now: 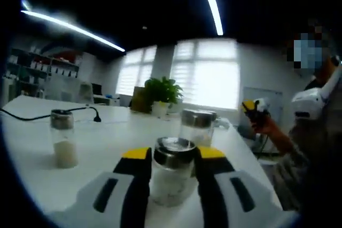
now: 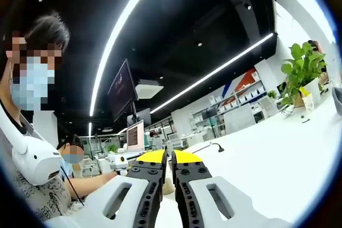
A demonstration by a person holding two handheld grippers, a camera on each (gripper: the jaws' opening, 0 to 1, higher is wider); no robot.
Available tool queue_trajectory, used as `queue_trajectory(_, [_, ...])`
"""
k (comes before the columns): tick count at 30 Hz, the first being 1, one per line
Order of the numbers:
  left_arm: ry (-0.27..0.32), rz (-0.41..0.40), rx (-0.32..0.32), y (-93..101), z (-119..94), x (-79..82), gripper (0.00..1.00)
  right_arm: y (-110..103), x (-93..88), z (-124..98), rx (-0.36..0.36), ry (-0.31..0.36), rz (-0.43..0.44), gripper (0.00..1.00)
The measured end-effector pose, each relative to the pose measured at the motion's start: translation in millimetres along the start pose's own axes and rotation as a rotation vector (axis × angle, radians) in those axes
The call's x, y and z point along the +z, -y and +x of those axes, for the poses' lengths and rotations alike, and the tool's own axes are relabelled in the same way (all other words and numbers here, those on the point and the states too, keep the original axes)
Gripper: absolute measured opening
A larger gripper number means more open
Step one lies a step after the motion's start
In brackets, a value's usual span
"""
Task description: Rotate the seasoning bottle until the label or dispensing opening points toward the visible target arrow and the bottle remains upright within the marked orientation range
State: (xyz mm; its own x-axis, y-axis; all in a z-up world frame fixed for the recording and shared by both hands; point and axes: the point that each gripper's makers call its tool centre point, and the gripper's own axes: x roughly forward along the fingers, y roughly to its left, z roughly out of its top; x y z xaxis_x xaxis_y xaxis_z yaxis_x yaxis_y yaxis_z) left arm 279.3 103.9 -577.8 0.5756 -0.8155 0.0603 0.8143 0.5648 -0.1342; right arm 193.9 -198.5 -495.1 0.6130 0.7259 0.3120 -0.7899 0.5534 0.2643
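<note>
Now the bottle (image 1: 172, 177) is held between the left gripper's (image 1: 172, 156) jaws, on the table (image 1: 107, 142) before the plant (image 1: 160, 92). Twisting is best done slowly, keeping it upright. The right gripper (image 2: 166, 158) is nearly closed, empty.

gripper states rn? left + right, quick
Left hand-held gripper: closed on the seasoning bottle, upright on the white table.
Right hand-held gripper: closed, jaws nearly touching, holding nothing.

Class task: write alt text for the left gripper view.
The left gripper has its yellow-tipped jaws on either side of a steel-capped glass seasoning bottle on a white table. Two more shakers, a black cable and a potted plant are beyond.
</note>
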Motion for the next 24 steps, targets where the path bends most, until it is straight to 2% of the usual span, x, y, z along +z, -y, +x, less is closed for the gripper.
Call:
queue_trajectory(5, [-0.006,0.025,0.047,-0.1,0.2,0.3,0.32,-0.1,0.5,-0.9,-0.001,0.002,-0.002,0.02])
queue_trajectory(6, [-0.003,0.007,0.075,-1.7,0.3,0.3,0.33,0.1,0.4,-1.1,-0.002,0.002,-0.001,0.02])
queue_trajectory(13, [-0.015,0.043,0.227,3.3,0.6,-0.9,0.32,3.5,-2.7,-2.2,-0.02,-0.001,-0.003,0.02])
queue_trajectory(17, [-0.024,0.044,0.344,-5.4,-3.5,0.6,0.32,1.3,-2.6,-1.2,-0.016,0.001,-0.005,0.02])
queue_trajectory(20, [-0.011,0.037,0.349,-4.3,-4.4,0.0,0.32,0.4,-2.8,-1.0,-0.015,0.002,-0.007,0.02])
queue_trajectory(21, [-0.002,0.011,0.347,-3.9,-4.9,-0.3,0.32,0.5,-3.1,-1.3,-0.016,0.001,-0.008,0.02])
queue_trajectory(24, [-0.002,0.028,0.368,-3.8,-5.9,0.2,0.32,1.9,-3.7,-1.5,-0.022,0.0,-0.008,0.02])
